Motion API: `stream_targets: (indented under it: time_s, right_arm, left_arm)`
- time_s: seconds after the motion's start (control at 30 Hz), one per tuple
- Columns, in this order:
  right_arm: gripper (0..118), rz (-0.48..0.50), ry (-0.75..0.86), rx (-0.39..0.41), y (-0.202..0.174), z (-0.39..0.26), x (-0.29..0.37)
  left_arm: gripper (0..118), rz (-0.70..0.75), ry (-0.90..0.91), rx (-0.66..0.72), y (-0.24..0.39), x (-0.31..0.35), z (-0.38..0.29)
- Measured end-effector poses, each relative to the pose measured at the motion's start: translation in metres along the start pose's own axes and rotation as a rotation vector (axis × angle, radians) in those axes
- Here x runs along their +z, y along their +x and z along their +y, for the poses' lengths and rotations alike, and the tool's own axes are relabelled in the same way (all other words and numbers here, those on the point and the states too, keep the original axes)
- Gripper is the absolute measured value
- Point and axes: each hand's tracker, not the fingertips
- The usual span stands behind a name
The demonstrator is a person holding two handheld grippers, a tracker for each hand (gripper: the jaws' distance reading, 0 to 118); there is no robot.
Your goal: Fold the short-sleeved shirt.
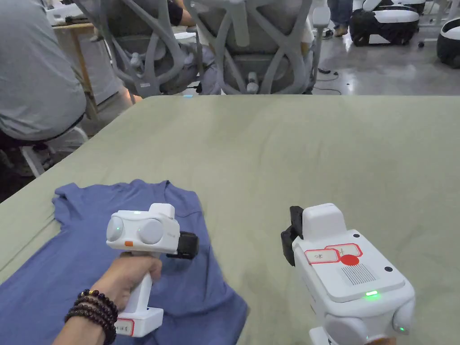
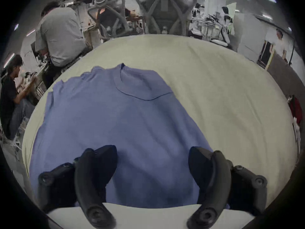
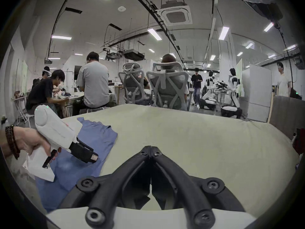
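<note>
Blue, thin and limp, the shirt (image 1: 90, 251) is lying at seven o'clock on the table (image 1: 314, 148), collar pointing to twelve, its length running six to twelve. It will likely sag and crease, so pinching a hem corner or shoulder seems best. The left gripper (image 2: 152, 164) is hovering over it with jaws apart; the right gripper (image 3: 151, 148), jaws together, is holding nothing.

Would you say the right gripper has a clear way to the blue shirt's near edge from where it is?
Probably yes: the right gripper, jaws shut, hovers over bare table cover, nothing between it and the blue shirt to its left. The jaws must open first.
</note>
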Motion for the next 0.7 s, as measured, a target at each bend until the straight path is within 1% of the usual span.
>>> stream_targets:
  time_s: [0.07,0.1,0.13,0.17,0.2,0.23,0.27,0.3,0.37,0.43,0.53,0.63,0.7]
  right_arm:
    - [2,0.006,-0.012,-0.005,-0.001,-0.001,-0.003]
    - [3,0.009,-0.016,-0.009,0.0,-0.002,-0.004]
    - [3,0.009,-0.019,-0.011,-0.001,-0.003,-0.003]
    - [3,0.008,-0.02,-0.01,-0.001,-0.004,-0.003]
    - [3,0.005,-0.019,-0.007,-0.002,-0.004,-0.003]
    - [3,0.001,-0.019,-0.008,-0.002,-0.005,-0.002]
    - [3,-0.001,-0.02,-0.01,-0.002,-0.005,-0.001]
    - [3,0.0,-0.019,-0.013,-0.002,-0.005,0.001]
    - [3,-0.002,-0.019,-0.011,-0.001,-0.004,0.005]
    - [3,-0.01,-0.019,-0.002,0.002,-0.004,0.008]
    - [3,-0.029,-0.016,-0.006,0.011,-0.002,0.015]
    - [3,-0.052,-0.009,-0.017,0.024,0.001,0.025]
    - [3,-0.072,0.0,-0.014,0.035,0.002,0.034]
  left_arm:
    - [72,-0.02,0.0,-0.002,0.0,-0.002,-0.002]
    - [61,-0.023,0.013,0.007,-0.001,0.001,-0.001]
    - [36,-0.013,0.056,0.026,-0.004,0.006,-0.002]
    - [1,0.012,0.087,0.032,-0.006,0.009,-0.002]
    - [1,0.091,0.105,0.047,-0.008,0.008,-0.003]
    - [1,0.058,0.093,0.056,-0.011,0.008,-0.004]
    - [1,0.004,0.098,0.1,-0.007,0.022,-0.009]
    - [1,0.006,0.108,0.122,-0.007,0.025,-0.011]
    - [1,0.006,0.127,0.087,-0.003,0.033,-0.01]
    - [1,0.01,0.192,0.049,-0.006,0.037,-0.001]
    - [1,0.011,0.293,0.059,-0.005,0.062,0.016]
    - [1,-0.047,0.377,0.085,-0.001,0.096,0.037]
    - [1,-0.083,0.449,0.041,0.015,0.12,0.05]
